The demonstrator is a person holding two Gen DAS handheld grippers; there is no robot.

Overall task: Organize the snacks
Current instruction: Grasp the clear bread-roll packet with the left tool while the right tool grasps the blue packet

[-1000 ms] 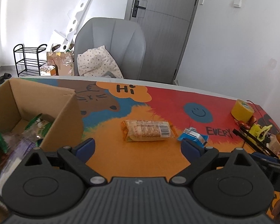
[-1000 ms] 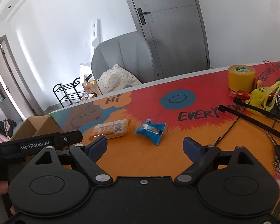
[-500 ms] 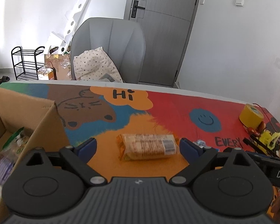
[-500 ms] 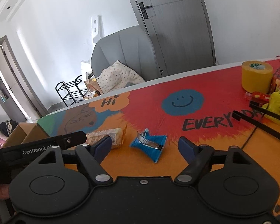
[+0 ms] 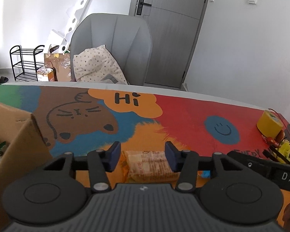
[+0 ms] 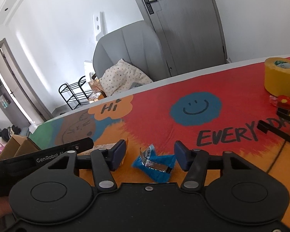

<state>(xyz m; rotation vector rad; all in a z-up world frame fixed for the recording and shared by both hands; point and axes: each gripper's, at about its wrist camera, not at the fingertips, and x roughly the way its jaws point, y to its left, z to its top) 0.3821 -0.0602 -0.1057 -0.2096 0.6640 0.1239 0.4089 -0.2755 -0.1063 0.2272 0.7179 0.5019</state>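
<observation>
An orange cracker packet (image 5: pixel 148 164) lies on the colourful table mat. My left gripper (image 5: pixel 142 157) is low over it, jaws partly closed with a blue pad on each side of the packet, a small gap still showing. A small blue snack packet (image 6: pixel 154 163) lies between the open jaws of my right gripper (image 6: pixel 148 155), not touched. The cracker packet's end shows in the right wrist view (image 6: pixel 104 147) behind the left gripper's body. An open cardboard box (image 5: pixel 13 145) with snacks inside stands at the left.
A yellow tape roll (image 6: pixel 280 77) and a red wrapper (image 6: pixel 286 102) sit at the right, with black cable ties (image 6: pixel 276 131) and yellow items (image 5: pixel 288 150). A grey chair (image 5: pixel 114 46) with a dotted cushion stands behind the table.
Both grippers have moved forward and down onto their packets. The left jaws have narrowed around the cracker packet. The right jaws have narrowed around the blue packet.
</observation>
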